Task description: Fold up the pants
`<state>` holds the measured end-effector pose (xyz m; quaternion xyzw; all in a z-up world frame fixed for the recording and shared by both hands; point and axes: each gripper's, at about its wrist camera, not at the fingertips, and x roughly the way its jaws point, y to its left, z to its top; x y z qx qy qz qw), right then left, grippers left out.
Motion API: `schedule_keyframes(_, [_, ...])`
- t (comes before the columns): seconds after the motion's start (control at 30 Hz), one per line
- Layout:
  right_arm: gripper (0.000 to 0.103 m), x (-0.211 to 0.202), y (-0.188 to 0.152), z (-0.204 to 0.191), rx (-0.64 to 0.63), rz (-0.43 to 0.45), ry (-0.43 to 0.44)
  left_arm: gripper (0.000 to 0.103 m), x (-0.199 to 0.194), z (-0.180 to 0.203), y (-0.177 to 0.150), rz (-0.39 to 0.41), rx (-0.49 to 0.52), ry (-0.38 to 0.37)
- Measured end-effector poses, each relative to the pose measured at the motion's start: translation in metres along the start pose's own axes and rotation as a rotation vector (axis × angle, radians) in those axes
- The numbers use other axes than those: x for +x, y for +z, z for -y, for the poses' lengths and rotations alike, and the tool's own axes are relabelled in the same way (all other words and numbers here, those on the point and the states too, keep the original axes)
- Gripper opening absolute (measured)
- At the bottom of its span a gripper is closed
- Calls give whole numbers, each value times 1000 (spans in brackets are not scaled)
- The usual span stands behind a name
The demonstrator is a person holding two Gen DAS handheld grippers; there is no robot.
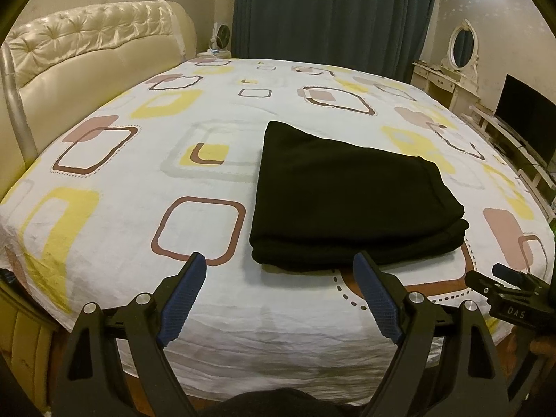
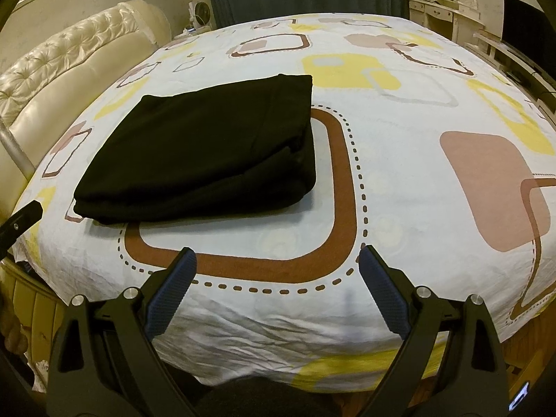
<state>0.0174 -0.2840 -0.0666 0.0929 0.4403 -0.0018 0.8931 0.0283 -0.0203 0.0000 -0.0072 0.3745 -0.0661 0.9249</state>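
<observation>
Black pants [image 1: 347, 198] lie folded into a thick flat stack on the patterned bed sheet [image 1: 139, 180]. In the right wrist view the same pants [image 2: 205, 153] sit ahead and to the left. My left gripper [image 1: 279, 264] hovers open over the sheet near the bed's front edge, its right fingertip just short of the stack's near edge. My right gripper [image 2: 276, 255] is open too, over a brown rounded square print, with nothing between its fingers. The right gripper also shows at the far right of the left wrist view [image 1: 507, 278].
A cream tufted headboard [image 1: 87, 48] runs along the left. Dark curtains [image 1: 333, 10] hang behind the bed. A white vanity with an oval mirror [image 1: 462, 43] and a dark screen [image 1: 528, 118] stand at the right. Wide sheet lies free around the stack.
</observation>
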Motion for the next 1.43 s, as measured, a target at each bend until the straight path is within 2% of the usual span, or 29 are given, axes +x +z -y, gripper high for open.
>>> schedule_keyframes(0.83, [94,2,-2,-3,-9,-6,8,86,-2,6,-1,12,42,11])
schedule_keyframes(1.0, [94,2,-2,-3,-8,-6,9,88,-5,5,2,15,29,18])
schedule_keyframes(1.1, [94,2,-3,-4,-9,-7,9,89,-13,3,2,46,6,6])
schedule_keyframes(1.17, [94,3,-4,-4,-7,-8,14,89,-17,4,2,50,10,-35])
schedule_keyframes(1.27, [94,4,-5,-2,0,-17,25,89,-24,5,8,71,29,-33])
schedule_keyframes(1.33, [94,3,-1,1,18,-28,50,89,-22,-4,19,51,0,-64])
schedule_keyframes(1.43, [94,-5,18,4,29,8,88,89,-7,-32,41,41,-63,-18])
